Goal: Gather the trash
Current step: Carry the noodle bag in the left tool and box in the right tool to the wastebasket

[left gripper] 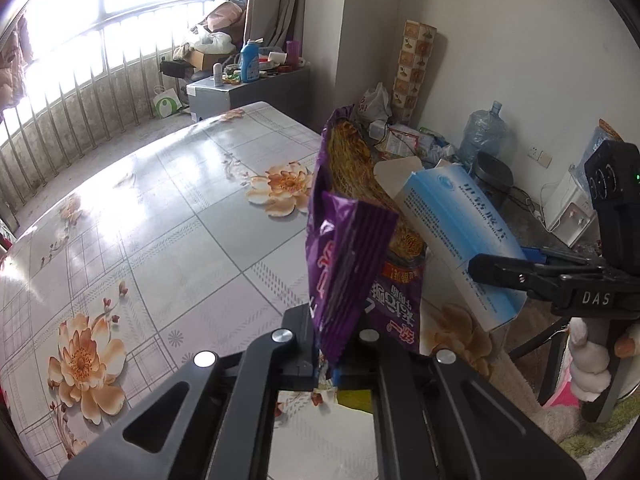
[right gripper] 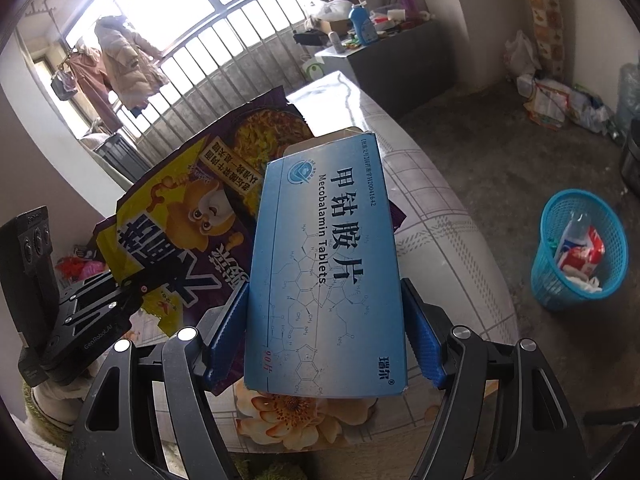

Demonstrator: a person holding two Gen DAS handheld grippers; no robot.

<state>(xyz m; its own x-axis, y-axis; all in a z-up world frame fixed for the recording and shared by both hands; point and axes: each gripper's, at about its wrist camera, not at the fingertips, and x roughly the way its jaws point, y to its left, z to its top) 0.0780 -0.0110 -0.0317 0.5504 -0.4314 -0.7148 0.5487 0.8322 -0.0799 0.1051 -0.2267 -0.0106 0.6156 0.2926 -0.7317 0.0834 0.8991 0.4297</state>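
Purple noodle packet, torn open at the top, printed with yellow noodles and a cartoon figure: pinched by its lower edge between the closed jaws of the left gripper, standing upright above the table. From the right wrist view the same packet sits at 10 o'clock, behind and to the left of the box.

Blue tablet box, cardboard, end flap open at its far end, lettered "Mecobalamin Tablets": clamped across its width between the blue pads of the right gripper, jaws held apart only by the box. From the left wrist view the box appears at 3 o'clock, just beside the packet; contact between the two cannot be told.

Table: covered with a pale grid-pattern cloth bearing orange flowers, below both items.

Blue mesh basket: on the concrete floor at 3 o'clock in the right wrist view, well apart from the table, containing red-and-white wrappers and white scraps.
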